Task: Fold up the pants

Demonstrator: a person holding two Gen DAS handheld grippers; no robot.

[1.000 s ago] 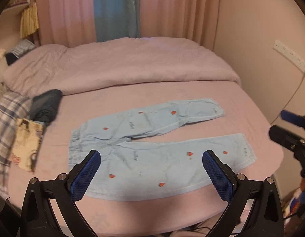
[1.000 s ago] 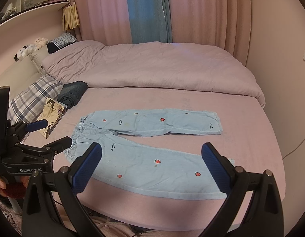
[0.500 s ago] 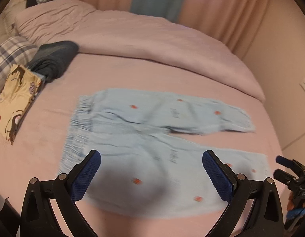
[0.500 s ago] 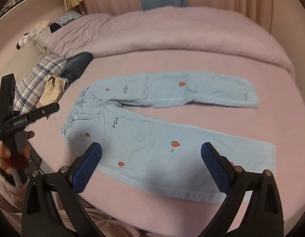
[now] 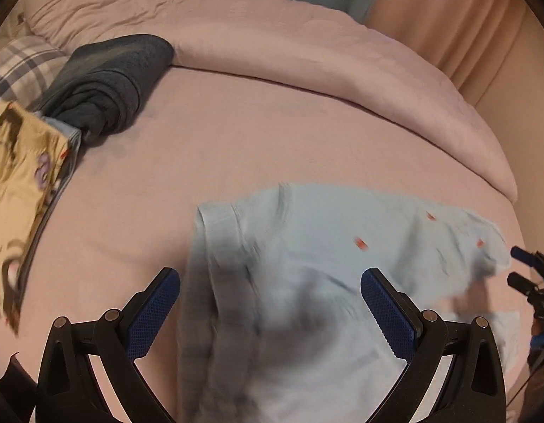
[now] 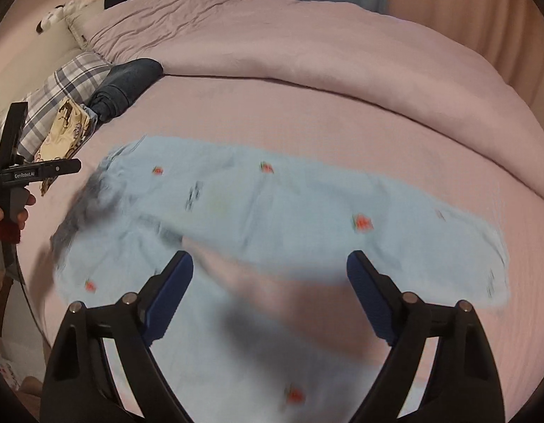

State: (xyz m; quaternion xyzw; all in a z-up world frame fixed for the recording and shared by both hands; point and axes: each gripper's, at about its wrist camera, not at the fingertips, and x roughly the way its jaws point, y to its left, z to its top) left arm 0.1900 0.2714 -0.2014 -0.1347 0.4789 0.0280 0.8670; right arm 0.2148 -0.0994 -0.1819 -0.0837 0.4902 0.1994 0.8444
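While both of my tools hang over the bed with nothing gripped, the folding has not yet begun; I judge this as the approach to the first grasp.

Left wrist view: my left gripper (image 5: pixel 270 312) has its blue-padded fingers (image 5: pixel 153 312) spread wide apart, holding nothing. Directly beneath and between them lie the light blue pants (image 5: pixel 307 253), with the gathered waistband (image 5: pixel 210 246) just ahead of the left finger. The picture is blurred, so the exact lie of the cloth is uncertain. The pants rest flat on the pink bedsheet (image 5: pixel 236 134). Well apart, at the upper left, sit a dark rolled garment (image 5: pixel 109 81) and a yellow printed cloth (image 5: pixel 18 190). My right gripper shows at the right edge (image 5: pixel 529 282), near the leg ends.

Right wrist view: my right gripper (image 6: pixel 270 296) is likewise spread open and empty. It sits above the gap between the two legs, the far leg (image 6: pixel 307 204) running to the right, the near leg (image 6: pixel 236 370) passing under the fingers. Red strawberry prints (image 6: pixel 362 222) dot the cloth. The left gripper appears at the left edge (image 6: pixel 35 172), beside the waistband.

Next move, as I judge it: lower each tool to the near leg's outer edge, one at the waist, one at the hem, close on the fabric, then carry it over the far leg.
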